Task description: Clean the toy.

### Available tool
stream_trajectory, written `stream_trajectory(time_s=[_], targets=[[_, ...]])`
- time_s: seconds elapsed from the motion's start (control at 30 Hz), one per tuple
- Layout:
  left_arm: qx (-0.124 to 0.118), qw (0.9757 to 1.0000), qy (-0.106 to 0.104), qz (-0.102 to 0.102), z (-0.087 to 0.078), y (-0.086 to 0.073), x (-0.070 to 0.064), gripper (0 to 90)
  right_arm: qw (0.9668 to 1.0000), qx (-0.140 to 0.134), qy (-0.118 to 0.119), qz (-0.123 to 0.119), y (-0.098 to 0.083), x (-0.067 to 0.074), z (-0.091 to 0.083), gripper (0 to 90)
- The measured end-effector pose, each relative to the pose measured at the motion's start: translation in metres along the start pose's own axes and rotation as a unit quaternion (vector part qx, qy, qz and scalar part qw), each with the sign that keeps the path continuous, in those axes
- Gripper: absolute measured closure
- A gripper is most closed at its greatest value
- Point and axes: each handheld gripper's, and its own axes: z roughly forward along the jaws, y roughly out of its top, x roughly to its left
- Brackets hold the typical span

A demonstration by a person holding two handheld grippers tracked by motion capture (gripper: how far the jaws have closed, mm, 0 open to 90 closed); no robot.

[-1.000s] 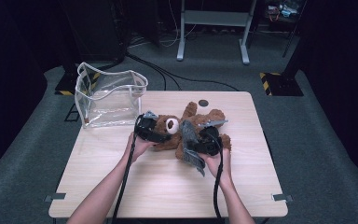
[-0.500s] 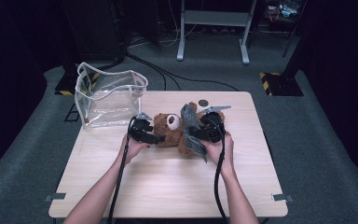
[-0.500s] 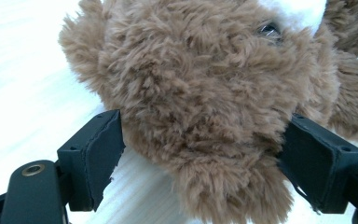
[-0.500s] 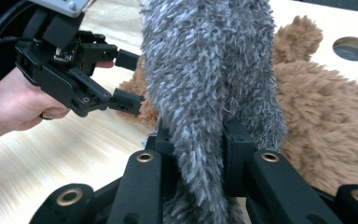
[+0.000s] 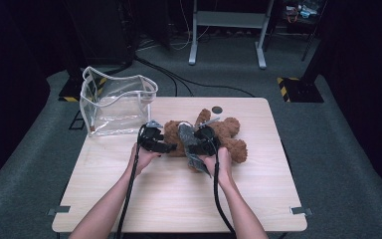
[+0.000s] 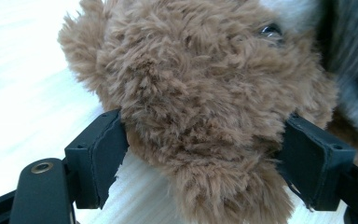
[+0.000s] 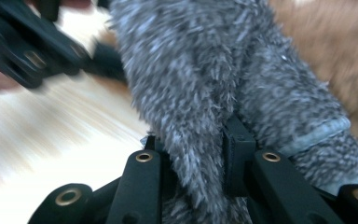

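Teddy bear (image 5: 226,134) is being dressed: left gripper (image 6: 205,158) has just been closing on its head, right gripper (image 7: 193,154) pinches the grey scarf (image 7: 205,84). Next, wrap it round.

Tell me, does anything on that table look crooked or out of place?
Mostly the teddy bear: it sprawls on its side, its grey scarf pulled off to one side, pinched in the right claw. The clear bag sags unevenly near the table's far left corner.
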Motion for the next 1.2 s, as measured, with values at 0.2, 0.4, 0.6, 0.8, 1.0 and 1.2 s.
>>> stream_trajectory(time_s=[0.2,0.4,0.6,0.8,1.0,1.2], targets=[[0.004,0.9999,-0.005,-0.008,0.002,-0.002,0.002,20.7,0.9995,0.018,-0.027,0.003,-0.025,-0.011,0.008,73.1],[-0.006,1.0,-0.002,-0.004,-0.009,-0.002,0.004,21.6,0.9978,0.018,-0.062,-0.016,-0.031,-0.009,-0.002,73.1],[-0.012,0.9998,0.013,-0.011,-0.019,-0.005,0.014,22.2,0.997,-0.009,-0.061,-0.046,-0.02,0.008,-0.015,72.9],[-0.007,0.9997,0.015,-0.018,-0.018,-0.012,0.018,22.4,0.9975,-0.041,-0.027,-0.05,0.001,0.02,-0.033,72.9],[-0.016,0.9996,0.023,-0.001,-0.024,-0.014,0.01,22.4,0.9974,-0.056,-0.032,-0.032,-0.003,0.008,-0.038,72.8],[-0.036,0.9991,0.022,0.01,-0.03,-0.015,-0.015,21.0,0.9961,-0.07,-0.052,0.007,-0.033,-0.03,-0.057,72.8]])
